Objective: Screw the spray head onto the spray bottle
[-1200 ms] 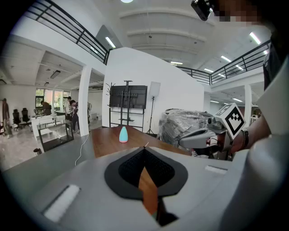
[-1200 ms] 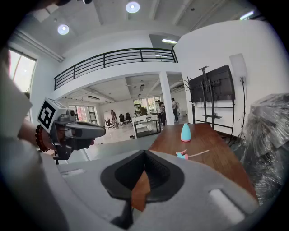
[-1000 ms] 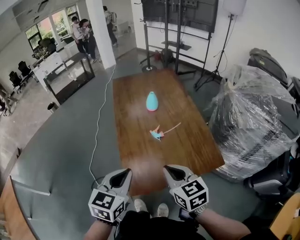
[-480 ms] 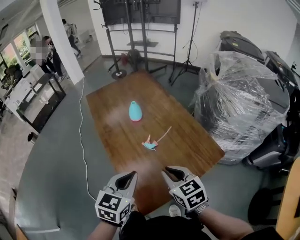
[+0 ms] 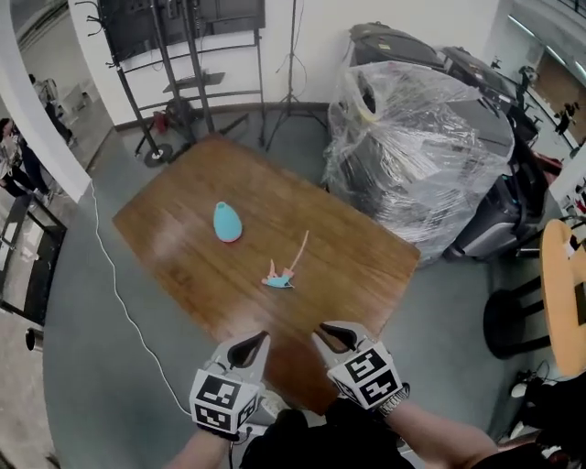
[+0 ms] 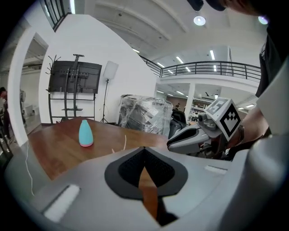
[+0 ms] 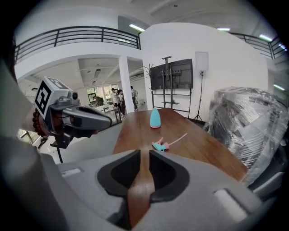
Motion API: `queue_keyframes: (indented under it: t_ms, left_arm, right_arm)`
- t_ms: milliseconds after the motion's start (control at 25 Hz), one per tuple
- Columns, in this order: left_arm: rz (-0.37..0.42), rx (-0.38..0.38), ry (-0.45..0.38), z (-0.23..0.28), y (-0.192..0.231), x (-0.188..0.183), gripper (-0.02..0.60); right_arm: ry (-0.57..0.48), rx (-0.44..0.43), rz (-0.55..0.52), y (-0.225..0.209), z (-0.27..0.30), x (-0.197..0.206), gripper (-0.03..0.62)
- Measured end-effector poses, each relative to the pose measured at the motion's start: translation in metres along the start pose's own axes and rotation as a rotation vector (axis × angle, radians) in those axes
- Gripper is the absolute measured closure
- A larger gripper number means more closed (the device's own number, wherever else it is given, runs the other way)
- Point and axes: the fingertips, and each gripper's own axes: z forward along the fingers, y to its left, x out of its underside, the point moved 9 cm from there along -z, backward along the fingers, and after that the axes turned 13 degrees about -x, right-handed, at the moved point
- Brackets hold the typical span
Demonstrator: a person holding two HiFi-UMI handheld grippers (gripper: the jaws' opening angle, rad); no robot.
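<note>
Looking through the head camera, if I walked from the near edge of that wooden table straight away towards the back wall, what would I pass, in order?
wooden table near edge → spray head lying with its long tube → teal spray bottle standing upright → table's far edge → black screen on its stand → white wall
</note>
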Motion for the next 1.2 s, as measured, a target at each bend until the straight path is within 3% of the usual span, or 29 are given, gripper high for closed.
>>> queue_keyframes:
  t_ms: [200, 520, 680, 880, 1200]
  left_arm:
    - [0.031, 0.037, 0.058, 0.032, 0.004, 0.007, 0.568]
    - [0.138, 0.007, 0.146, 0.06, 0.006, -0.006, 0.566]
    - [0.177, 0.025, 0.168, 0.072, 0.021, -0.009, 0.566]
    - [0.215, 0.13, 0.179, 0.09, 0.047, -0.005, 0.565]
    - [0.338, 0.392, 0.172, 0.107, 0.09, 0.009, 0.526]
  right_arm:
    - [-0.005, 0.017, 0.053, -0.009, 0.006, 0.011, 0.534]
    - [-0.059, -0.019, 0.109, -0.032, 0.017, 0.02, 0.523]
    - [-0.065, 0.008, 0.146, -0.03, 0.025, 0.019, 0.523]
    - [-0.052, 0.086, 0.178, -0.022, 0.05, 0.02, 0.52]
    - [-0.039, 0.327, 0.296, 0.006, 0.09, 0.008, 0.503]
